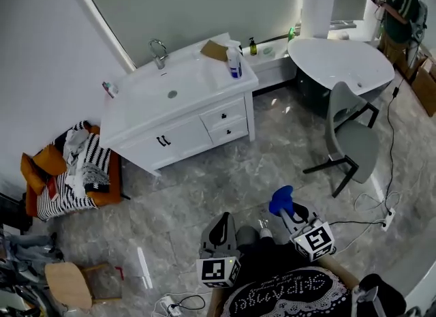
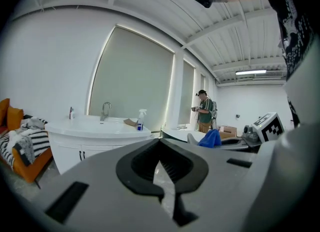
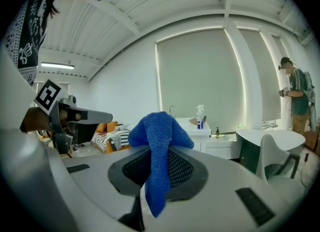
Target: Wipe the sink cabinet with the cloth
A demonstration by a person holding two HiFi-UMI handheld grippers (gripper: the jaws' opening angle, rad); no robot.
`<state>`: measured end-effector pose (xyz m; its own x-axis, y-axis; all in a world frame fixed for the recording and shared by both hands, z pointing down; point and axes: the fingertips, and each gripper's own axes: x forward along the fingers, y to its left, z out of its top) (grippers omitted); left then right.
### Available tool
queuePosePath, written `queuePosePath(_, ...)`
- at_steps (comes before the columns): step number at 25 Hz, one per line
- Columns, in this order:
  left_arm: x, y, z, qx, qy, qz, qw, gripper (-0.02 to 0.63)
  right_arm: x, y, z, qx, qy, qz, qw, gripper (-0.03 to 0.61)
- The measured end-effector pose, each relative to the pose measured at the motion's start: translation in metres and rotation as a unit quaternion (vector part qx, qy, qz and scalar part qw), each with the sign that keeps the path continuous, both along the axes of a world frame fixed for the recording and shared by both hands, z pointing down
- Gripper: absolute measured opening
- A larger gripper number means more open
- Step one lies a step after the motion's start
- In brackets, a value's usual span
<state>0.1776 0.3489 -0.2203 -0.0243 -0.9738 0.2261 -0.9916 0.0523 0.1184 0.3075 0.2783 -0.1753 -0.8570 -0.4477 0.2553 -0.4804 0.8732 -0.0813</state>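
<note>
1. My right gripper point(image 3: 152, 186) is clamped on the blue cloth point(image 3: 159, 136). The jaws pinch a single fold, with a bunched crown standing above them and a short tail hanging below.
2. My left gripper point(image 2: 167, 178) has its jaws drawn together on nothing; only a sliver of floor shows between the pads.
3. Both grippers hang low in front of me, side by side, over the grey tiled floor point(image 1: 225, 179).
4. The cloth looks like terry microfibre: light, soft and floppy. I judge it will drape and flatten under pressure rather than push back, and the ribbed pads should keep it from slipping. A pinch near the middle, as it is now, leaves loose cloth on both sides to meet the surface — I would keep that hold.
5. The white sink cabinet point(image 1: 178, 126) stands well apart across the floor, against the wall. It has a faucet point(image 1: 159, 53) at the back of the basin, and a spray bottle point(image 1: 234, 62) and a brown card point(image 1: 214, 50) sit at its right end.
6. Wiping has not begun — I judge that the approach comes first.
</note>
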Motion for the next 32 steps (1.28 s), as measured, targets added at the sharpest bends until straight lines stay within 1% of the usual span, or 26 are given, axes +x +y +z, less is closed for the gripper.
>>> queuePosePath(4, -0.005, -0.009, 0.010, -0.011, 0.017, 0.007, 0.9998, 0.003, 0.002, -0.006, 0.006, -0.006, 0.012, 0.014, 1.000, 0.061)
queuePosePath(8, -0.014, -0.024, 0.010, -0.012, 0.024, 0.022, 0.9994, 0.005, -0.003, -0.018, 0.008, -0.012, 0.017, 0.035, 0.999, 0.061)
queuePosePath(13, -0.035, -0.044, -0.001, -0.002, 0.020, 0.048, 0.9986, 0.005, -0.030, -0.028, 0.002, -0.016, 0.015, 0.044, 0.999, 0.061)
queuePosePath(16, -0.053, -0.053, -0.010, 0.001, 0.016, 0.052, 0.9985, 0.005, -0.051, -0.032, -0.004, -0.018, 0.013, 0.039, 0.999, 0.061)
queuePosePath(21, -0.087, -0.056, -0.014, 0.006, 0.012, 0.042, 0.9990, 0.005, -0.084, -0.038, -0.002, -0.023, 0.012, 0.033, 0.999, 0.061)
queuePosePath(25, -0.113, -0.052, -0.011, 0.002, 0.010, 0.031, 0.9995, 0.005, -0.110, -0.042, -0.001, -0.025, 0.010, 0.025, 0.999, 0.061)
queuePosePath(28, -0.132, -0.047, -0.008, -0.001, 0.012, 0.016, 0.9998, 0.003, -0.124, -0.044, 0.001, -0.024, 0.010, 0.023, 0.999, 0.060)
queuePosePath(32, -0.154, -0.046, -0.011, 0.008, 0.012, -0.007, 0.9999, 0.005, -0.135, -0.050, 0.002, -0.023, 0.014, 0.024, 0.999, 0.061)
